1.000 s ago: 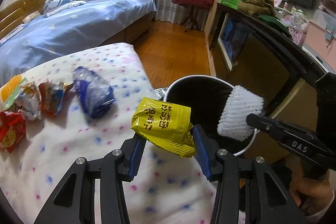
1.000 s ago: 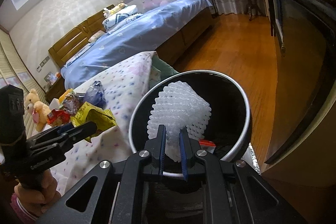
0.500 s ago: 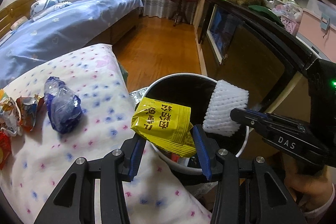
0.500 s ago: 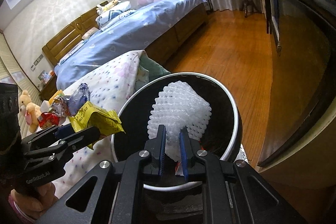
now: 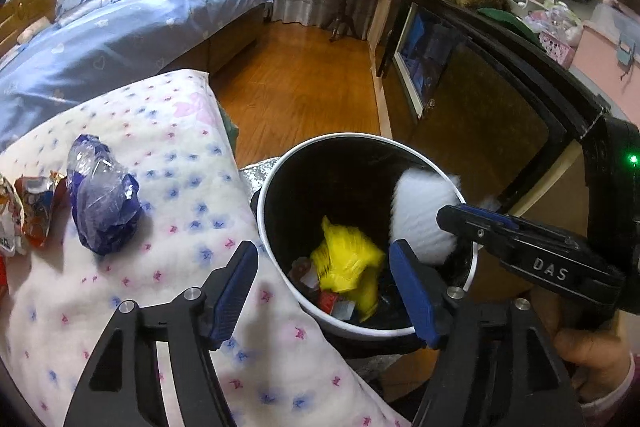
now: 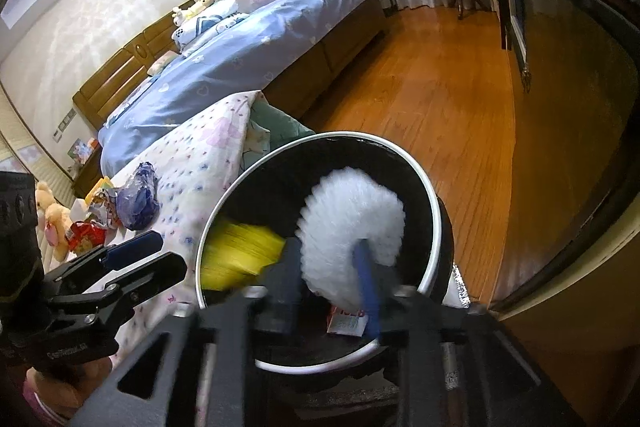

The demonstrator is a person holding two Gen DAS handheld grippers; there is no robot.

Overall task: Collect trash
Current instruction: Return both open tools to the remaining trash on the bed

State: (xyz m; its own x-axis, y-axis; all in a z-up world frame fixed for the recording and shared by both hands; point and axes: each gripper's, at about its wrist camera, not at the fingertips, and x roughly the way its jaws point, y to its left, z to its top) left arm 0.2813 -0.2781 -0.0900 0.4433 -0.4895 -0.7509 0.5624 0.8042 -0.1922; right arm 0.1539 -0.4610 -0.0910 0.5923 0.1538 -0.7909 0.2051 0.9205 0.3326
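A round bin [image 5: 276, 171] with a white rim and black inside stands beside the bed; it also shows in the right wrist view [image 6: 430, 195]. My left gripper [image 5: 326, 279] is open over the bin's near rim. A yellow packet [image 5: 344, 261] is blurred, falling inside the bin; it also shows in the right wrist view [image 6: 238, 253]. My right gripper [image 6: 330, 287] is open over the bin. The white foam net [image 6: 350, 225] is blurred between its spread fingers, dropping; it also shows in the left wrist view [image 5: 420, 223].
A crumpled blue wrapper [image 5: 102, 201] and several snack wrappers [image 5: 34, 205] lie on the dotted quilt [image 5: 168, 131]. A dark cabinet [image 5: 500, 99] stands right of the bin. Wooden floor [image 5: 304, 83] and a blue bed [image 5: 120, 27] lie beyond.
Both grippers opened over the bin. The yellow packet left my left gripper and the foam net left my right gripper; both are dropping into the bin.
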